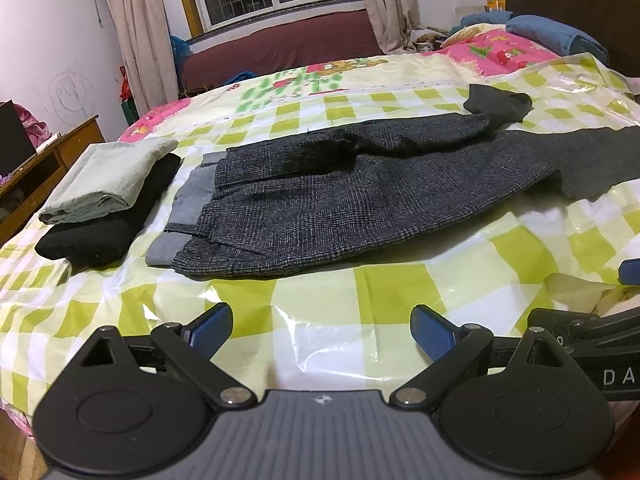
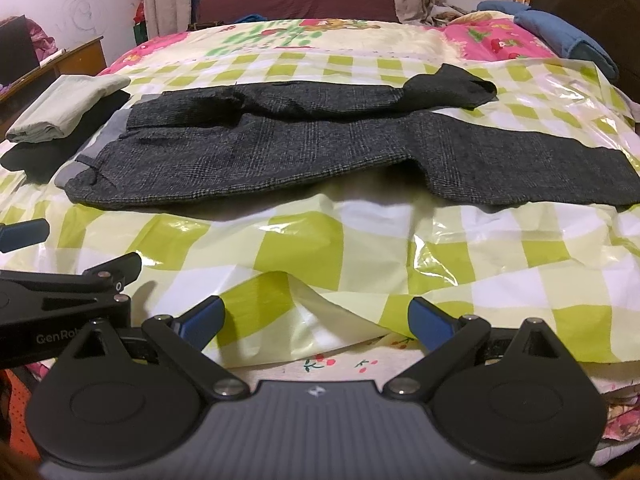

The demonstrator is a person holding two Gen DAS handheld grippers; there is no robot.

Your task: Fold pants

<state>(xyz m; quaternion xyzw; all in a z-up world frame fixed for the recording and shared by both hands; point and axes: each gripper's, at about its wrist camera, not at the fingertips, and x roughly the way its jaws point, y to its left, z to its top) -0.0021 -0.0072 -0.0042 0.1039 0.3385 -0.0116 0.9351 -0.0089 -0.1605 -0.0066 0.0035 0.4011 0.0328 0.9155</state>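
Note:
Dark grey checked pants (image 1: 340,200) lie spread flat on the green-and-white checked plastic sheet (image 1: 320,296), waistband to the left, legs running right; they also show in the right wrist view (image 2: 280,152). The far leg's cuff (image 2: 452,88) is folded back on itself. My left gripper (image 1: 322,326) is open and empty, low over the sheet in front of the pants. My right gripper (image 2: 316,320) is open and empty, near the sheet's front edge. The two grippers sit side by side; the left one shows at the left of the right wrist view (image 2: 60,292).
A stack of folded clothes, pale green on black (image 1: 108,200), lies left of the pants. Blue folded fabric (image 1: 560,36) lies at the bed's far right by a dark headboard. A wooden cabinet (image 1: 44,168) stands left of the bed. A maroon bench (image 1: 280,48) sits under the window.

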